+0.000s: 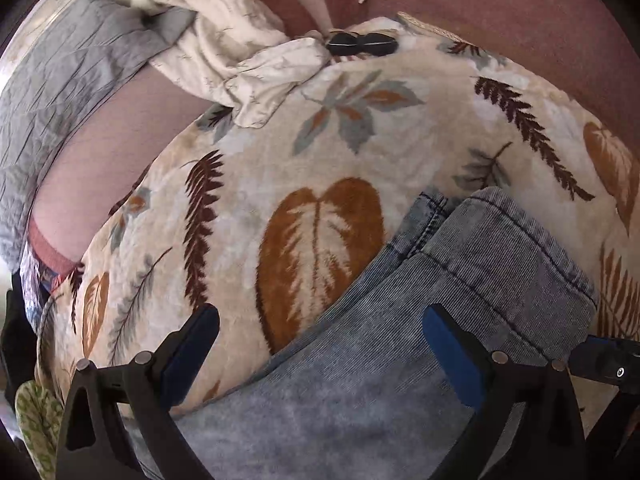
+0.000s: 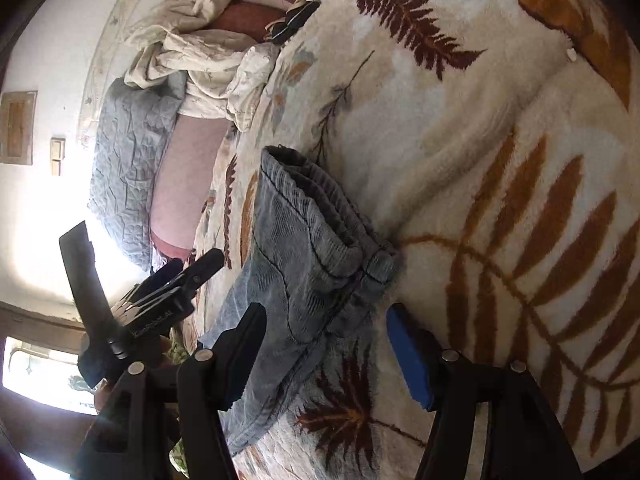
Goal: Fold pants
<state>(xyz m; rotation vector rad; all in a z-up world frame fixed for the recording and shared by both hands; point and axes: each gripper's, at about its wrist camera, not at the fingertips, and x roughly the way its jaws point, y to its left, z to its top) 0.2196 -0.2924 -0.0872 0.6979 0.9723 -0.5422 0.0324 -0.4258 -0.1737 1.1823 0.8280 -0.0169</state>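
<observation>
Both the left gripper and right gripper are spread over the jeans; only the right view shows their stacked folds.

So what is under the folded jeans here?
The jeans lie on the leaf-print blanket, visible all around them. Whatever lies beneath the blanket, or directly under the denim, is covered.

Pants: faded blue-grey denim, mottled acid-wash, dark stitching along seams. Blanket: cream plush, printed with rust-orange leaves, dark maroon fern fronds, grey-blue foliage. Sheet: off-white, faint twig print. Quilt: grey, stitched pattern. Mattress cover: dusty pink. Left gripper: black frame, blue pads. Right gripper: black frame, blue pads. Wall: white.
</observation>
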